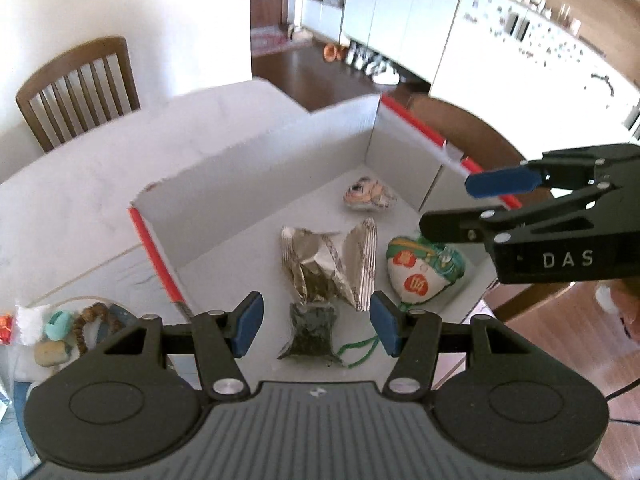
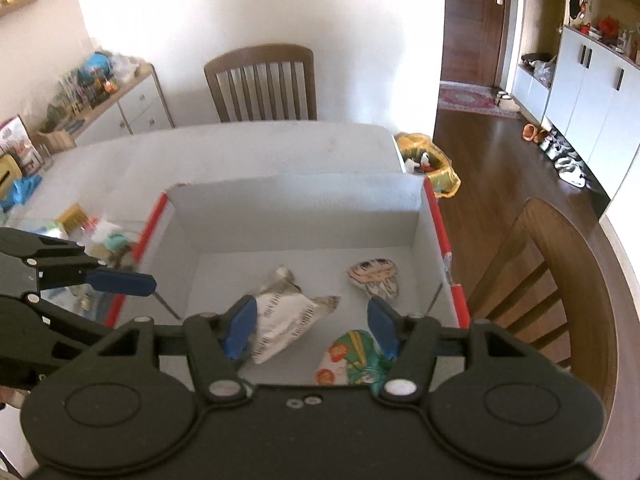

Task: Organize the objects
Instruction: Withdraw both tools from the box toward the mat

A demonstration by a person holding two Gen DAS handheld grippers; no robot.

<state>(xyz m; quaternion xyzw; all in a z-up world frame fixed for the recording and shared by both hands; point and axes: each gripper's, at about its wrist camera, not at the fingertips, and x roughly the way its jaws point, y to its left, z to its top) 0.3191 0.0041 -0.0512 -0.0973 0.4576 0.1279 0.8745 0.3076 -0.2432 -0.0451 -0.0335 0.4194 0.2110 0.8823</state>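
Left gripper (image 1: 316, 330) lower centre, jaws apart, empty, above dark pouch (image 1: 310, 334) in box (image 1: 256, 184). Right gripper (image 2: 310, 330) likewise parted, empty, over foil packet (image 2: 286, 320) and green sachet (image 2: 352, 356).

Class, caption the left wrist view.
Open left gripper above white box holding foil bag, dark packet, pouches.

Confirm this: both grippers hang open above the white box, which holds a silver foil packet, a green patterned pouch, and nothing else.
Not quite. The white box also holds a dark tea bag and a cartoon pouch, seen in the left wrist view. Silver foil packet, green patterned pouch, open left gripper and right gripper are correct.
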